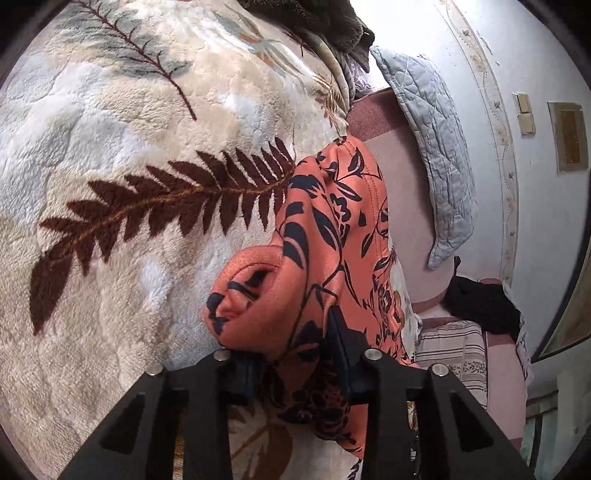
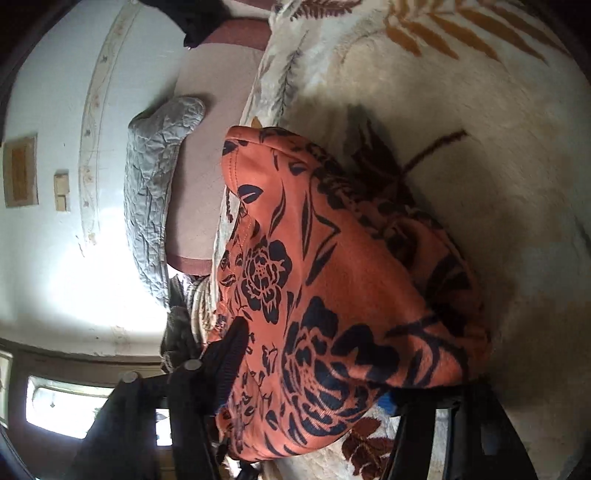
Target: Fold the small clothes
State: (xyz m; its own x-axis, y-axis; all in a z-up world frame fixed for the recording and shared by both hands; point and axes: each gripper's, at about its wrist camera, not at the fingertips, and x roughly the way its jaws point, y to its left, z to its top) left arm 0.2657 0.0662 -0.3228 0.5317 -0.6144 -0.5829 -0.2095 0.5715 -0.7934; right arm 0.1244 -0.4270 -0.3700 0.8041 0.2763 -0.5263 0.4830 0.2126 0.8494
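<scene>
A small orange garment [image 1: 332, 229] with a dark navy flower print lies bunched on a cream fleece blanket [image 1: 129, 147] patterned with brown fern leaves. In the left wrist view my left gripper [image 1: 295, 362] is shut on a fold of it, with the cloth pinched between the black fingers [image 1: 341, 350] and rolled up to their left. In the right wrist view the same garment [image 2: 332, 258] drapes over my right gripper [image 2: 310, 376]. Its left finger [image 2: 229, 350] presses into the cloth, and the right finger is mostly hidden under it.
A grey quilted pillow [image 1: 436, 147] [image 2: 155, 192] leans on a pink padded headboard [image 1: 399, 155] [image 2: 199, 177] beyond the blanket's edge. Dark clothing [image 1: 480, 306] and a striped cloth [image 1: 454, 350] lie past that. Another dark pile [image 1: 325, 22] sits at the blanket's far side.
</scene>
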